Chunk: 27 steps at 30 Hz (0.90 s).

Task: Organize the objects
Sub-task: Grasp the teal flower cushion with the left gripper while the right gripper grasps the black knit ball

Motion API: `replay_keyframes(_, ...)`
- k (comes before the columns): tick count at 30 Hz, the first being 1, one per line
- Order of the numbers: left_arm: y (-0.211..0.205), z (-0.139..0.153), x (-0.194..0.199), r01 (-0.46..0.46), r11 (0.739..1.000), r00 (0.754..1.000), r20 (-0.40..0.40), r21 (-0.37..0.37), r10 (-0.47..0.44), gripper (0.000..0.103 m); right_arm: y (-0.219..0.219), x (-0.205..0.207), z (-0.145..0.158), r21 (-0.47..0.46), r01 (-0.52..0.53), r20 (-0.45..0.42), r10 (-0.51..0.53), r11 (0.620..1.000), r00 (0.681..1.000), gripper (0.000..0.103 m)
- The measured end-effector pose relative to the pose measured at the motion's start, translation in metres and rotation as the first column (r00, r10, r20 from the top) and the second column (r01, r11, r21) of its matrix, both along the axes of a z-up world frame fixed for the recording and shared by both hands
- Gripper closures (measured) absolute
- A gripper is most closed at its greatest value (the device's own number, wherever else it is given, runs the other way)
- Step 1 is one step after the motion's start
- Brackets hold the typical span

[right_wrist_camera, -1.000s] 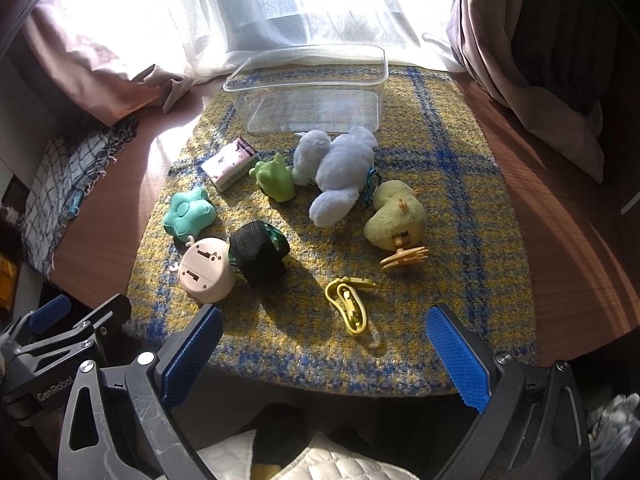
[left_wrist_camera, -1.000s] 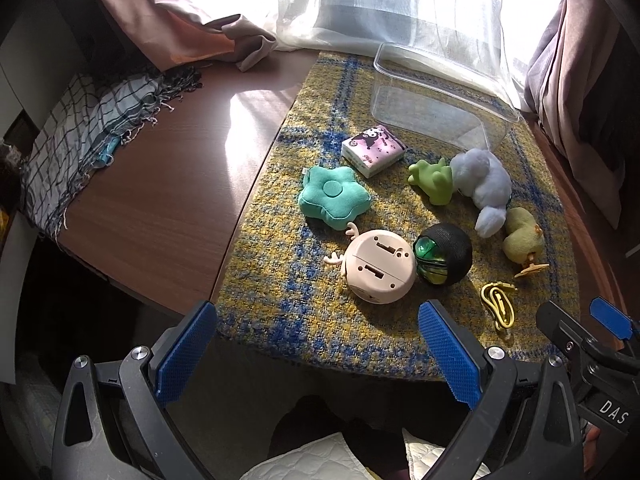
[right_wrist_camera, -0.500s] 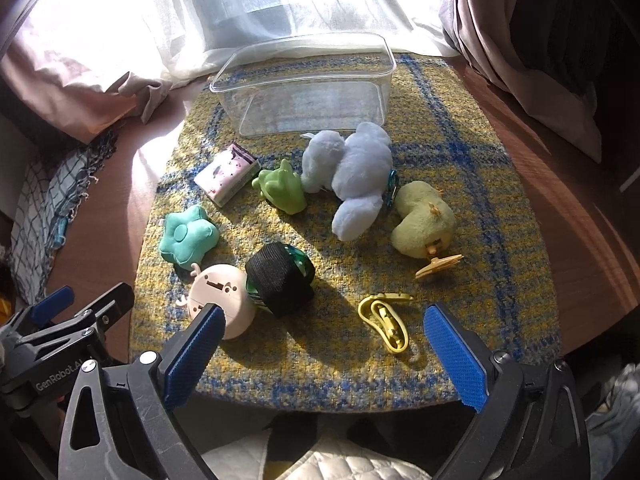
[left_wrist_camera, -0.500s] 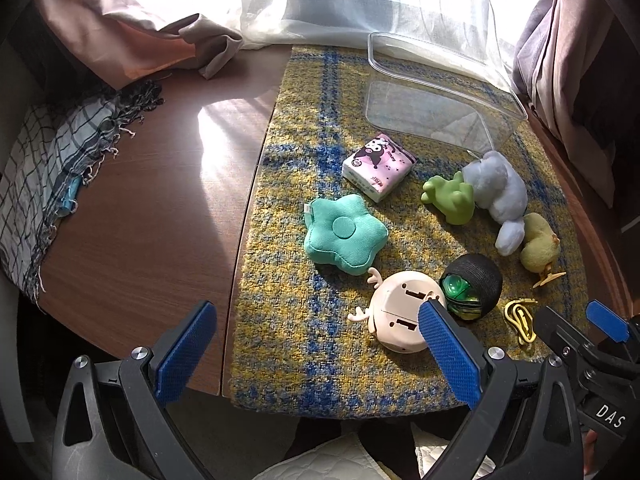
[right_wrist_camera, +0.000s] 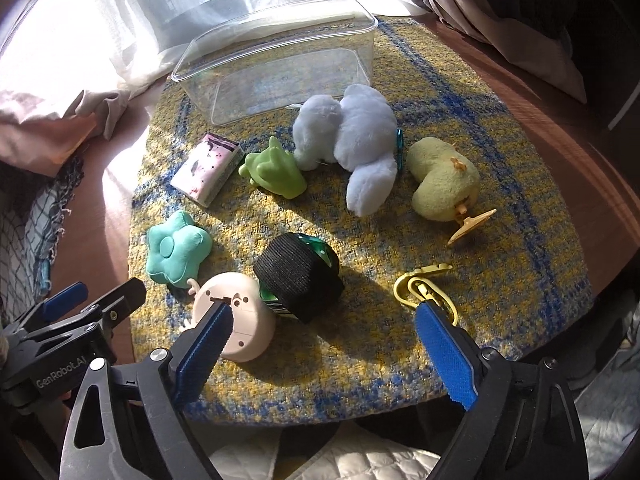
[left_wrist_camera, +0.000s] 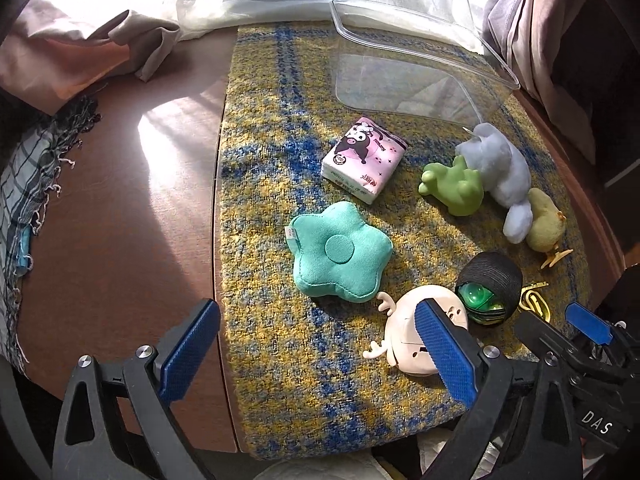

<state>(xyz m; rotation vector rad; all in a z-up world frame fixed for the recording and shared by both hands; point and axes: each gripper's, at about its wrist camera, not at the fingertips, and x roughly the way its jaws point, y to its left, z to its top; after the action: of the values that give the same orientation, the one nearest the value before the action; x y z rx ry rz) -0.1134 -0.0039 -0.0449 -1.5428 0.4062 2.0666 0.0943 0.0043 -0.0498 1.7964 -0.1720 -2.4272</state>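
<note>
Small toys lie on a yellow-and-blue plaid mat (left_wrist_camera: 272, 168) (right_wrist_camera: 500, 168). A teal star cushion (left_wrist_camera: 340, 254) (right_wrist_camera: 178, 250), a pink tissue pack (left_wrist_camera: 362, 160) (right_wrist_camera: 208, 170), a green frog (left_wrist_camera: 454, 186) (right_wrist_camera: 276, 172), a pale blue plush (left_wrist_camera: 500, 170) (right_wrist_camera: 352, 136), a yellow duck plush (left_wrist_camera: 544, 226) (right_wrist_camera: 444, 182), a black-and-green ball (left_wrist_camera: 490, 286) (right_wrist_camera: 298, 278), a cream round toy (left_wrist_camera: 404, 338) (right_wrist_camera: 236, 320) and a yellow clip (right_wrist_camera: 424, 288). A clear plastic box (left_wrist_camera: 408, 68) (right_wrist_camera: 280, 60) stands empty at the back. My left gripper (left_wrist_camera: 316, 354) is open near the star. My right gripper (right_wrist_camera: 324, 354) is open near the ball.
The mat lies on a brown wooden table (left_wrist_camera: 120, 200). A checked scarf (left_wrist_camera: 24, 184) and pink cloth (left_wrist_camera: 80, 60) lie at the left. White curtains (right_wrist_camera: 160, 8) hang behind the box. The table edge is close below both grippers.
Both grippers have moved forward and lower over the mat, so the toys look larger. The left gripper has shifted toward the star cushion. Both stay open and no toy has moved.
</note>
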Motion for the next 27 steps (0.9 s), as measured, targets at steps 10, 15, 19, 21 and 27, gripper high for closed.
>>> replay_keyframes(10,0.008,-0.019,-0.014,0.100,0.994,0.994,0.042,-0.032,-0.099,0.004,-0.010,-0.015,-0.020,-0.019,0.000,0.045,0.001,1.000,0.999,0.017)
replay_keyframes(15,0.019,-0.028,-0.020,0.133,0.990,0.990,0.046,-0.055,-0.131,0.005,-0.012,-0.021,-0.032,-0.026,0.000,0.062,0.001,1.000,0.998,0.023)
replay_keyframes(19,0.027,-0.035,-0.022,0.170,0.983,0.985,0.048,-0.071,-0.167,0.006,-0.015,-0.027,-0.040,-0.030,-0.002,0.077,0.004,1.000,0.997,0.026)
replay_keyframes(21,0.031,-0.039,-0.024,0.180,0.981,0.983,0.057,-0.077,-0.175,0.006,-0.014,-0.029,-0.043,-0.035,0.001,0.082,0.001,0.999,0.997,0.028)
replay_keyframes(27,0.041,-0.049,-0.026,0.205,0.974,0.977,0.072,-0.093,-0.198,0.008,-0.011,-0.034,-0.049,-0.052,0.003,0.090,0.001,0.999,0.996,0.029)
